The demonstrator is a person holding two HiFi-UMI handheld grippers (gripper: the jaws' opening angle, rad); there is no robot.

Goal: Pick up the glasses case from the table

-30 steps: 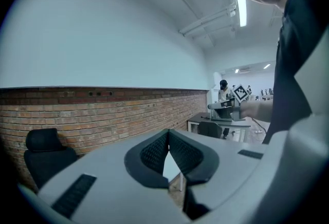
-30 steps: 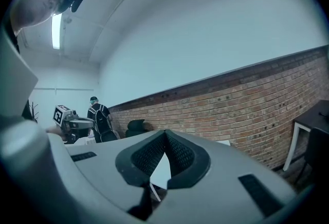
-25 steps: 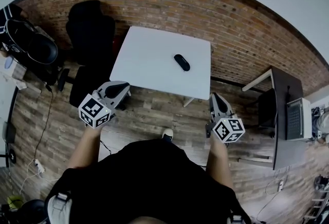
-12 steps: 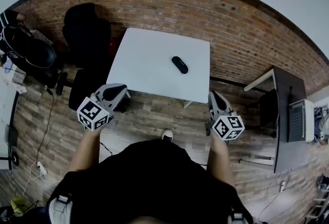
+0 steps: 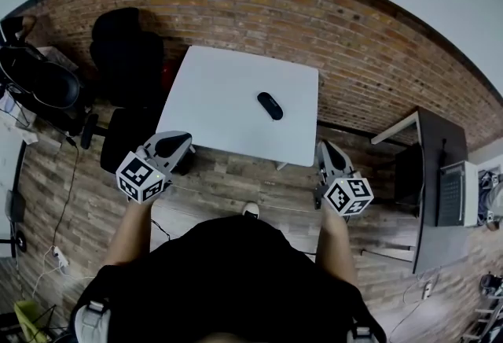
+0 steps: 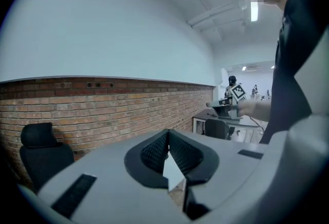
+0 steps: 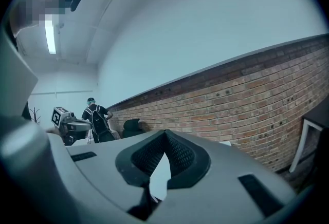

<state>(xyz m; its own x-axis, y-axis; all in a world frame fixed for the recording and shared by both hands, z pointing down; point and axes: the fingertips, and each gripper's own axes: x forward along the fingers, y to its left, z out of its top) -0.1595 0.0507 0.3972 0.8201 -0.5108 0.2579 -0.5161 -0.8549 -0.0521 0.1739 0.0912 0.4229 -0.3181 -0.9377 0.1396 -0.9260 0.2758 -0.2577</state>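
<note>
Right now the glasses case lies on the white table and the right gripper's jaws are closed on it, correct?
Not quite. The case does lie on the white table, but the right gripper is by the table's near corner, clear of the case, and its jaws are closed on nothing. The head view shows the gap between them.

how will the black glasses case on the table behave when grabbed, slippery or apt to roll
The glasses case looks rounded and oblong, so it may slip if pinched near an end. Lying flat on the table, it seems unlikely to tip. It is small beside the table, so probably light.
</note>
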